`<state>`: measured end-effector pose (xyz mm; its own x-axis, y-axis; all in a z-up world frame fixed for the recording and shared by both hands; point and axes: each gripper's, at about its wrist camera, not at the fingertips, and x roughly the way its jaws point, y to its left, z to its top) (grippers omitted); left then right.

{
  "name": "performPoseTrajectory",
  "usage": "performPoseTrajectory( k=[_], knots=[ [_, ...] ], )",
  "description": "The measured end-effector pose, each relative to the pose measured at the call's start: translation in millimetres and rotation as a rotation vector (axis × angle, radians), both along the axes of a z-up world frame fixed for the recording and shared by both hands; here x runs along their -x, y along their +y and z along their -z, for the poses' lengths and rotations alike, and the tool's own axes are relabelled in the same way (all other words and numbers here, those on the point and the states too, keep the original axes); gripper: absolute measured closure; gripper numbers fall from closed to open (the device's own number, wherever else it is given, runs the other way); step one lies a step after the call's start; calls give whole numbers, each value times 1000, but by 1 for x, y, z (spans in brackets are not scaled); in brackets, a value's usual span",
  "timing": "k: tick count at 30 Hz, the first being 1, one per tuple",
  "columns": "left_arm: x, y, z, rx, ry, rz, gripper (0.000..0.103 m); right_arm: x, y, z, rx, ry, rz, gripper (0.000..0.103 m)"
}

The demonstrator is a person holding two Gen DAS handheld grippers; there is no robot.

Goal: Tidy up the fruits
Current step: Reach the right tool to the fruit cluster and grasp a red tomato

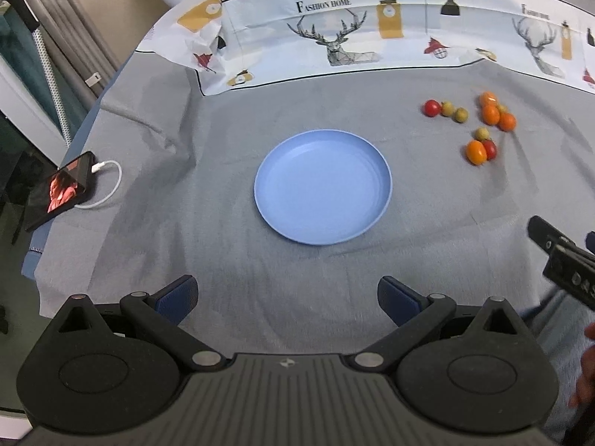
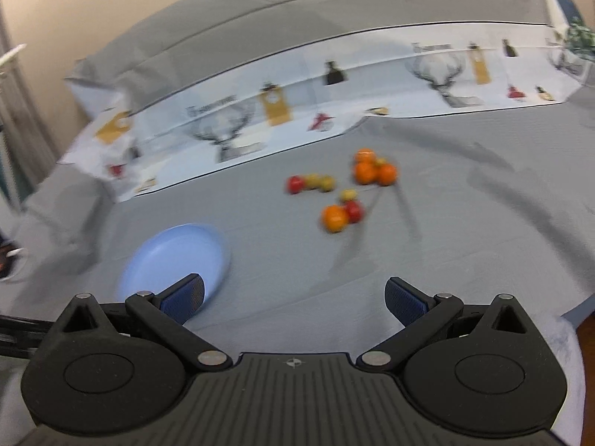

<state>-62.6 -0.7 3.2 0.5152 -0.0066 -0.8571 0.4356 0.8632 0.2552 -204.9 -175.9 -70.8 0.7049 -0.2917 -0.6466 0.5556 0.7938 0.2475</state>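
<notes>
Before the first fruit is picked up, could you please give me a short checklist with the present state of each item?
1. Blue plate holds nothing, ready to receive: ok.
2. Left gripper open, holding nothing: ok.
3. Right gripper open, holding nothing: ok.
4. Fruits all on the grey cloth, right of the plate: ok.
5. Right wrist view sharp enough to aim: not ok, blurred.
6. Phone and its cable away from the plate: ok.

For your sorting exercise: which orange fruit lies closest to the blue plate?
The lone orange fruit touching a red one; the other three oranges cluster farther back.
</notes>
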Motion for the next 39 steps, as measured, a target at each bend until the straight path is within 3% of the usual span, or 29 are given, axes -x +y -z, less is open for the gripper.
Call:
performPoseTrajectory(
  k=[11,18,25,26,28,30,32,34,39],
  knots=[
    [-51,-35,28,-111,75,-77,0,-82,-118,101,160,121,130,0],
    [-74,-61,49,-170,107,-92,0,-143,-149,146,267,188,-23,1],
    [-86,-97,69,-209,127,-55,0,-167,-151,161,397,162,-148,1],
    [-86,-103,71,-211,127,-46,0,-167,-153,160,394,161,-161,3],
    [-87,-116,75,-210,132,-26,0,-163,-157,157,346,137,-195,19],
    [-89,-130,79,-199,139,-10,0,-159,-157,153,313,113,-237,57],
    [-92,-145,83,-174,148,3,0,-157,-153,152,345,120,-252,72],
    [-96,-162,88,-126,169,23,0,-154,-163,151,301,110,-208,73],
    [-111,-212,111,-18,227,52,0,-130,-220,148,221,143,127,74]
  ],
)
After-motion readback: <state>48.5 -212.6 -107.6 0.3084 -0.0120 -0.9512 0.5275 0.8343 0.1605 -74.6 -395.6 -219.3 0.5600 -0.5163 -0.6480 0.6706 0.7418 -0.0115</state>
